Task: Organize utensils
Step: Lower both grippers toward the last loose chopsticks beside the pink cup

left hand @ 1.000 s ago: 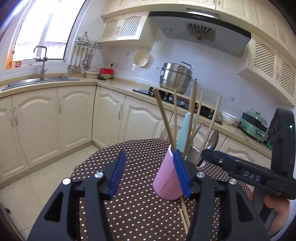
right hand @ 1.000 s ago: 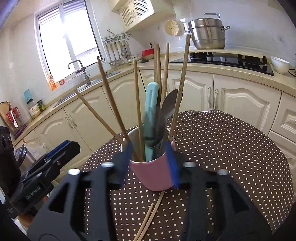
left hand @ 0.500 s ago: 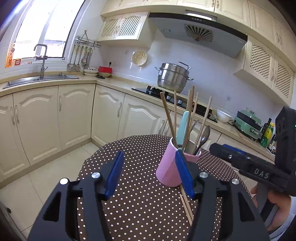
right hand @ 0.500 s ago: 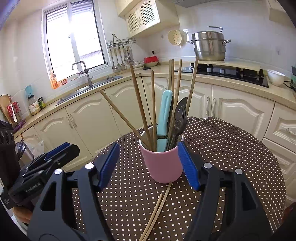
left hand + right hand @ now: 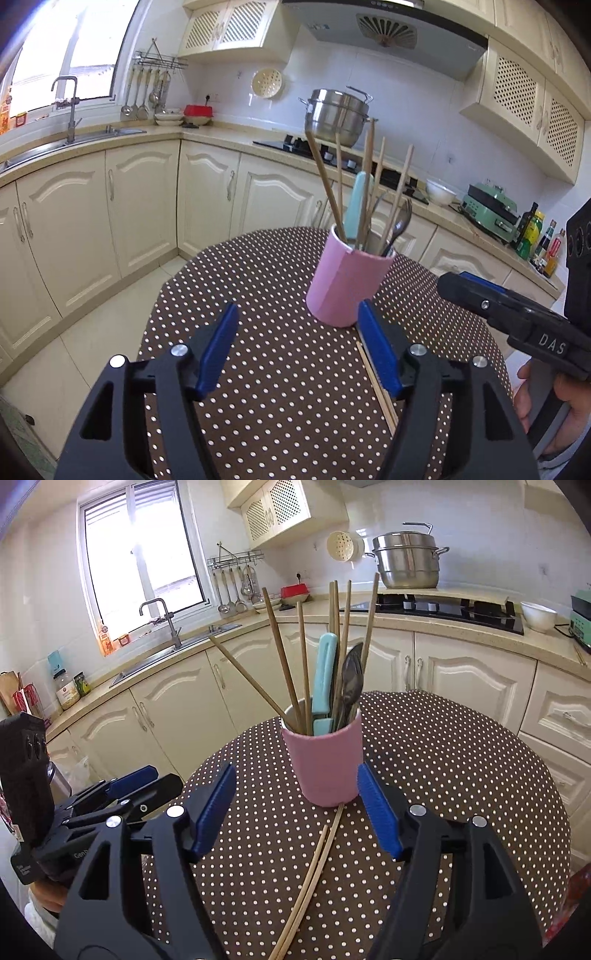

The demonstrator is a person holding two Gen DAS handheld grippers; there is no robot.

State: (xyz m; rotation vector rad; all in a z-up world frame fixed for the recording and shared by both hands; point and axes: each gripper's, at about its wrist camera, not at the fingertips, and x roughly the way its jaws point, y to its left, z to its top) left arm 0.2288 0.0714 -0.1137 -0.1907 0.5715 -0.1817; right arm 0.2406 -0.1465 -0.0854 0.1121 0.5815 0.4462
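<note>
A pink cup stands upright on the round polka-dot table. It holds several wooden chopsticks, a teal-handled utensil and metal cutlery. Two loose chopsticks lie on the cloth in front of the cup. My left gripper is open and empty, short of the cup. My right gripper is open and empty, with the cup just beyond its fingertips. Each gripper shows at the side of the other's view.
Cream kitchen cabinets ring the table. A sink sits under the window, and a steel pot stands on the hob. A white bowl and bottles stand on the counter.
Both grippers have drawn back from the cup. The right gripper's jaws, which were close around the cup, have opened wide. The cup stays on the table.
</note>
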